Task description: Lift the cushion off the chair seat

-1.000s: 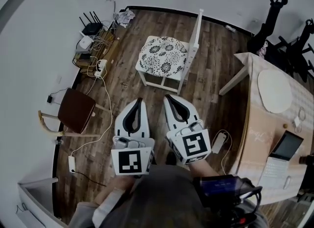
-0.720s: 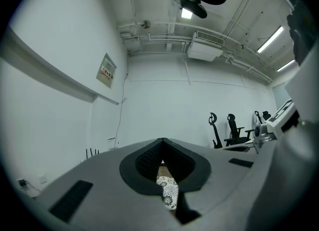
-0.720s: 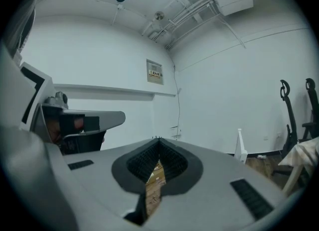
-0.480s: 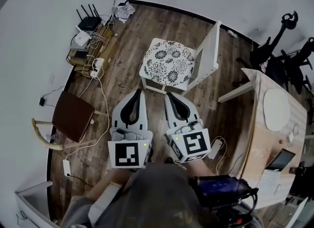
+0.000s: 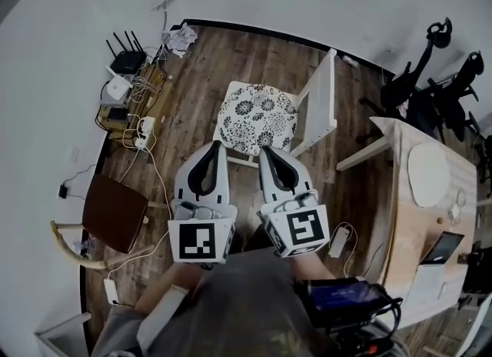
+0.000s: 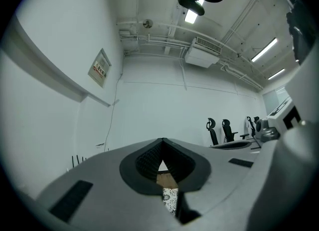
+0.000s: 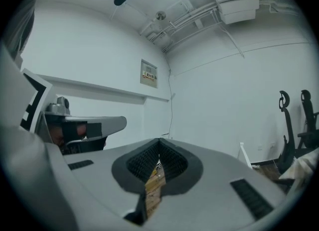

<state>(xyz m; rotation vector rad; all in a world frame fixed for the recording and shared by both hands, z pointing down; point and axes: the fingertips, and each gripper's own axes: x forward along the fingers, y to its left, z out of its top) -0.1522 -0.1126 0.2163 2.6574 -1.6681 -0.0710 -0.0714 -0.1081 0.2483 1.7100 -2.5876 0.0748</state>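
Note:
The cushion, white with a black flower print, lies on the seat of a white wooden chair in the middle of the head view. My left gripper and right gripper are held side by side and level, pointing at the chair, tips just short of the cushion's near edge. Both are shut with nothing between the jaws. In the left gripper view, the left gripper has its jaws meeting at the tip, and a strip of the cushion shows below through the gap. The right gripper looks the same, with only floor behind it.
A brown-seated chair stands at the left. Routers and tangled cables lie by the left wall. A wooden table with a laptop is at the right, black office chairs behind it. A power strip lies on the floor.
Both grippers have moved together toward the white chair. Their tips, well short of it a second ago, now sit at the cushion's near edge. Both stayed shut.

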